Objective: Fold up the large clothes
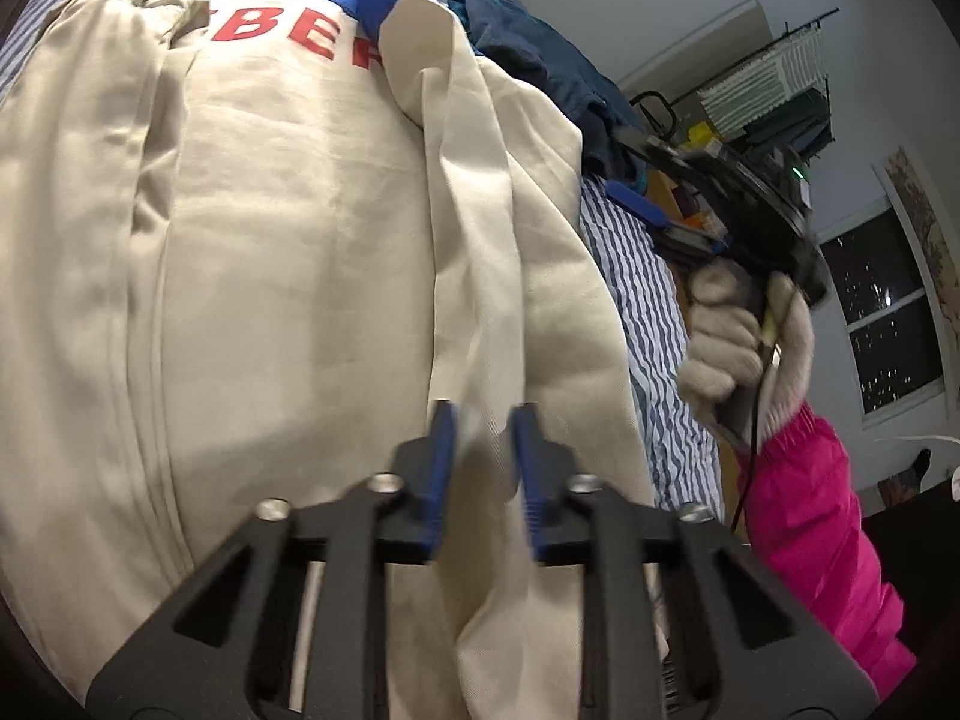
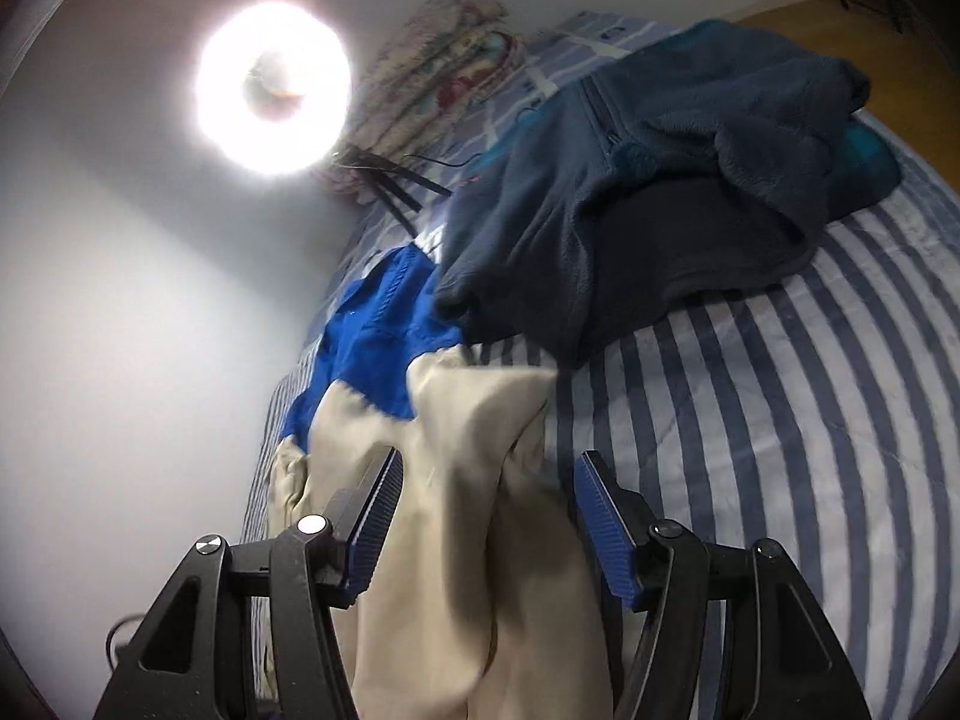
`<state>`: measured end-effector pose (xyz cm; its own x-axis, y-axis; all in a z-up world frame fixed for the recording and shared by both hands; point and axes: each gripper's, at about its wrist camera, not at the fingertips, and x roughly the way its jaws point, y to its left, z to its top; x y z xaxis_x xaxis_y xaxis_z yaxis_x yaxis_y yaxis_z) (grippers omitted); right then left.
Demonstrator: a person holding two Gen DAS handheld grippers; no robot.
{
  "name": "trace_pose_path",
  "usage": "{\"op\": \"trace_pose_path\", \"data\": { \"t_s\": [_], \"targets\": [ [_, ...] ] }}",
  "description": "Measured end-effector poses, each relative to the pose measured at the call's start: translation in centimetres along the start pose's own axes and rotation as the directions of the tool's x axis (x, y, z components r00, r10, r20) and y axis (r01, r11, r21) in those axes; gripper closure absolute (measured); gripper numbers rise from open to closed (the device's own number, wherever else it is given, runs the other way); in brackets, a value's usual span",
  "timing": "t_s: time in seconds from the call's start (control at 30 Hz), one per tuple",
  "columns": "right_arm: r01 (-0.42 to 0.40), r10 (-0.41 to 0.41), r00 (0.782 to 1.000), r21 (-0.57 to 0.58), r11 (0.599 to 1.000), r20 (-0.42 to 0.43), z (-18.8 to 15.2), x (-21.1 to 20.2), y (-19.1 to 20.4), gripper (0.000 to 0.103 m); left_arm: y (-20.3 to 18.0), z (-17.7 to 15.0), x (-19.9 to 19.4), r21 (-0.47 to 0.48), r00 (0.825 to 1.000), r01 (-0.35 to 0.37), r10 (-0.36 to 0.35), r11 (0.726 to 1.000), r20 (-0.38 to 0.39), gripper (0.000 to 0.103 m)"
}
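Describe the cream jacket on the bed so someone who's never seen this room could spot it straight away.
Start at the bed with the blue and white striped cover. A dark blue fleece lies heaped on it, and the cream jacket is spread out beside that heap. Only the jacket has a bright blue yoke and red block letters across the chest.

Striped bed lies bare right of the cream jacket: open passage there. Dark fleece pile blocks the far side, touching the jacket's blue shoulder. Wall closes off the left edge.
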<state>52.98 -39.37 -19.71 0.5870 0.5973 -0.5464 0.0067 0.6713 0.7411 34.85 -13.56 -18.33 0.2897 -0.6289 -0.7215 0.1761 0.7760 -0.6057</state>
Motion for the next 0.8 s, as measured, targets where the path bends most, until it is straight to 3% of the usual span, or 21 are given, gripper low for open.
{"op": "trace_pose_path", "data": {
  "t_s": [0.1, 0.13, 0.2, 0.23, 0.33, 0.47, 0.57, 0.67, 0.7, 0.77, 0.8],
  "targets": [
    [-0.019, 0.019, 1.0, 0.005, 1.0, -0.015, 1.0, 1.7, 0.1, 0.045, 0.0, -0.1, -0.3, 0.013, 1.0, -0.002, 0.002, 1.0, 0.019, 0.101],
    [-0.022, 0.022, 0.999, 0.0, 1.0, -0.032, 1.4, 2.5, 0.2, 0.06, 0.1, -0.3, -0.5, 0.011, 1.0, -0.005, 0.004, 1.0, 0.025, 0.102],
    [-0.004, 0.002, 0.998, -0.022, 1.0, -0.067, 1.9, 3.7, 0.7, 0.075, 0.9, -0.7, -1.2, -0.031, 0.999, -0.021, 0.022, 0.999, 0.041, 0.102],
    [0.005, -0.009, 0.998, -0.053, 0.999, -0.07, 2.2, 4.0, 1.2, 0.087, 1.5, -1.0, -1.7, -0.061, 0.998, -0.022, 0.025, 0.998, 0.053, 0.103],
    [0.078, -0.084, 0.996, -0.153, 0.985, -0.028, 2.7, 4.1, 3.1, 0.098, 3.5, -2.3, -3.4, -0.159, 0.993, -0.051, 0.067, 0.986, 0.099, 0.103],
    [0.194, -0.187, 0.981, -0.191, 0.962, 0.058, 3.0, 4.3, 4.2, 0.1, 5.5, -4.4, -2.7, -0.194, 0.982, -0.162, 0.178, 0.967, 0.064, 0.103],
    [0.251, -0.246, 0.968, -0.177, 0.952, 0.049, 3.0, 5.3, 3.7, 0.1, 5.2, -5.3, -2.0, -0.171, 0.975, -0.199, 0.213, 0.965, 0.064, 0.103],
    [0.158, -0.156, 0.987, -0.101, 0.982, 0.026, 3.1, 4.3, 2.5, 0.09, 3.9, -5.4, -2.2, -0.116, 0.962, -0.253, 0.262, 0.96, 0.074, 0.103],
    [0.113, -0.111, 0.994, -0.075, 0.991, 0.024, 3.2, 3.5, 2.2, 0.079, 3.7, -5.5, -2.4, -0.107, 0.962, -0.253, 0.261, 0.962, 0.076, 0.103],
    [0.062, -0.061, 0.998, -0.063, 0.996, 0.021, 2.8, 2.1, 2.0, 0.066, 3.6, -5.2, -2.8, -0.11, 0.973, -0.212, 0.22, 0.971, 0.067, 0.102],
    [0.045, -0.045, 0.999, -0.073, 0.996, 0.006, 2.5, 1.6, 2.0, 0.061, 3.7, -5.3, -3.1, -0.126, 0.979, -0.188, 0.196, 0.974, 0.058, 0.095]
  ]
}}
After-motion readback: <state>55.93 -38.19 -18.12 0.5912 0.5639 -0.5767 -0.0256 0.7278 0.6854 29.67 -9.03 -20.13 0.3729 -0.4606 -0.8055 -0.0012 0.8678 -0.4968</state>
